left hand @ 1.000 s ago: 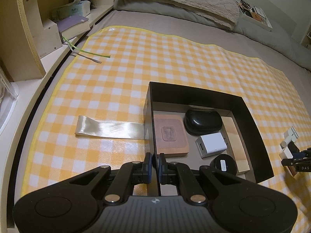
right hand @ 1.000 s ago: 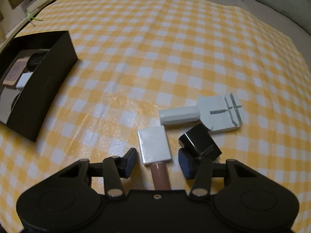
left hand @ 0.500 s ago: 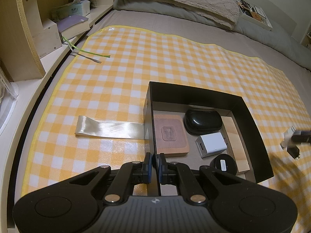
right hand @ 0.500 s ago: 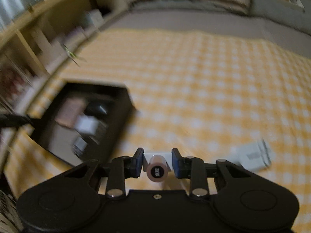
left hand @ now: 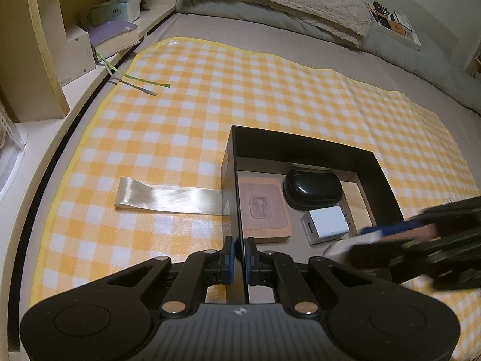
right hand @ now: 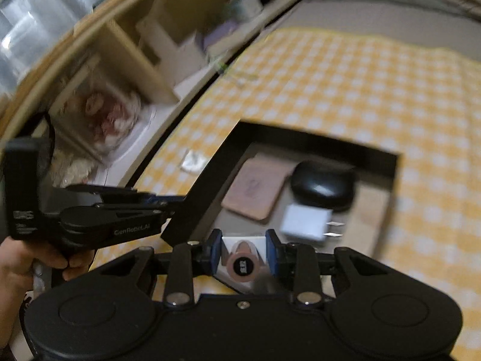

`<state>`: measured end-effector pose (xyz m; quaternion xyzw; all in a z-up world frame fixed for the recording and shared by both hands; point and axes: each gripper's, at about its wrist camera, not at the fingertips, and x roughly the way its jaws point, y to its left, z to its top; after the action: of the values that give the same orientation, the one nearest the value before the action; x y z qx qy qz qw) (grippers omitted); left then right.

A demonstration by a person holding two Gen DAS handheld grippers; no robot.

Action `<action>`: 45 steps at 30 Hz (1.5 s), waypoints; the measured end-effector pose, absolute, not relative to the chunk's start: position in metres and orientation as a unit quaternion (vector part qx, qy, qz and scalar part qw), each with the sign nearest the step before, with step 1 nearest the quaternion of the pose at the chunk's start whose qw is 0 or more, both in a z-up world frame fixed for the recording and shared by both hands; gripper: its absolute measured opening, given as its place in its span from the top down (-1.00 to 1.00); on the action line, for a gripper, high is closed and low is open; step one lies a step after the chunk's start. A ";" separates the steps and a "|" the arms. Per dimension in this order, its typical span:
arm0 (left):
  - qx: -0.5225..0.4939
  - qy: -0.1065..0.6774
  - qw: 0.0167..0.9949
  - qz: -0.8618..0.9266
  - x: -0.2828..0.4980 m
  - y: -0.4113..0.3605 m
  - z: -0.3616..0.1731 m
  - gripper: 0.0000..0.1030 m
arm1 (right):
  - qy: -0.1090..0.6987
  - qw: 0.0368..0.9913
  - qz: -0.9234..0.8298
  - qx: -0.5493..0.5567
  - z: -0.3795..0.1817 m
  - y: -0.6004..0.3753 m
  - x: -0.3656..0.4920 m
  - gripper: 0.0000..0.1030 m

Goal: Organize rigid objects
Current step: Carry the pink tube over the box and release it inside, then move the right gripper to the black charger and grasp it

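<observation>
Holding a small white-capped bottle (right hand: 242, 258) in the right gripper (right hand: 243, 252), pads squeezing the white cap from both sides, pinkish round base pointing back at the camera, so long axis running straight along the fingers. Hovering just above the near edge of the black box (right hand: 207, 174), by the look of it, with the box's contents lying dead ahead and below: wooden coaster (right hand: 258, 188) on the left, black oval case (right hand: 323, 185) at the back, white charger (right hand: 306, 222) closest, prongs pointing right. Pinching the box's near left wall with the left gripper (left hand: 237, 254), pads pressed together on the thin black edge (basically just steadying it). Showing up in the left wrist view as a dark blurry shape, the right gripper (left hand: 421, 240) is coming in from the right side over the box's near right corner, so clearly the nearer tool for the drop. Guessing the free floor is the strip nearest the right gripper, in front of the charger and coaster, though blur is making it hard to be sure. Probably needing to tip the bottle down and lower it past the rim without knocking the charger. Lying flat beside the box on the yellow checked cloth (left hand: 270, 90): a pale satin ribbon (left hand: 168, 197), not really in the way.
</observation>
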<state>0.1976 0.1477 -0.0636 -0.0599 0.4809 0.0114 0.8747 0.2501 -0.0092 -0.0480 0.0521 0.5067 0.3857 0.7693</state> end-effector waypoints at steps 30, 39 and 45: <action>-0.070 0.483 0.873 0.007 0.198 0.153 -0.061 0.86 | 0.481 0.824 0.284 0.098 -0.022 -0.088 0.255 -0.27; -0.064 0.484 0.873 0.010 0.199 0.151 -0.060 0.86 | 0.458 0.875 0.131 0.081 -0.029 -0.181 0.252 -0.68; -0.062 0.485 0.872 0.013 0.201 0.150 -0.061 0.86 | 0.460 0.881 0.059 0.094 -0.042 -0.239 0.248 -0.70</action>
<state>0.2011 0.1496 -0.0605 -0.0615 0.4852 0.0130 0.8722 0.2485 -0.2388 -0.0422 0.0938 0.4603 0.0587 0.8808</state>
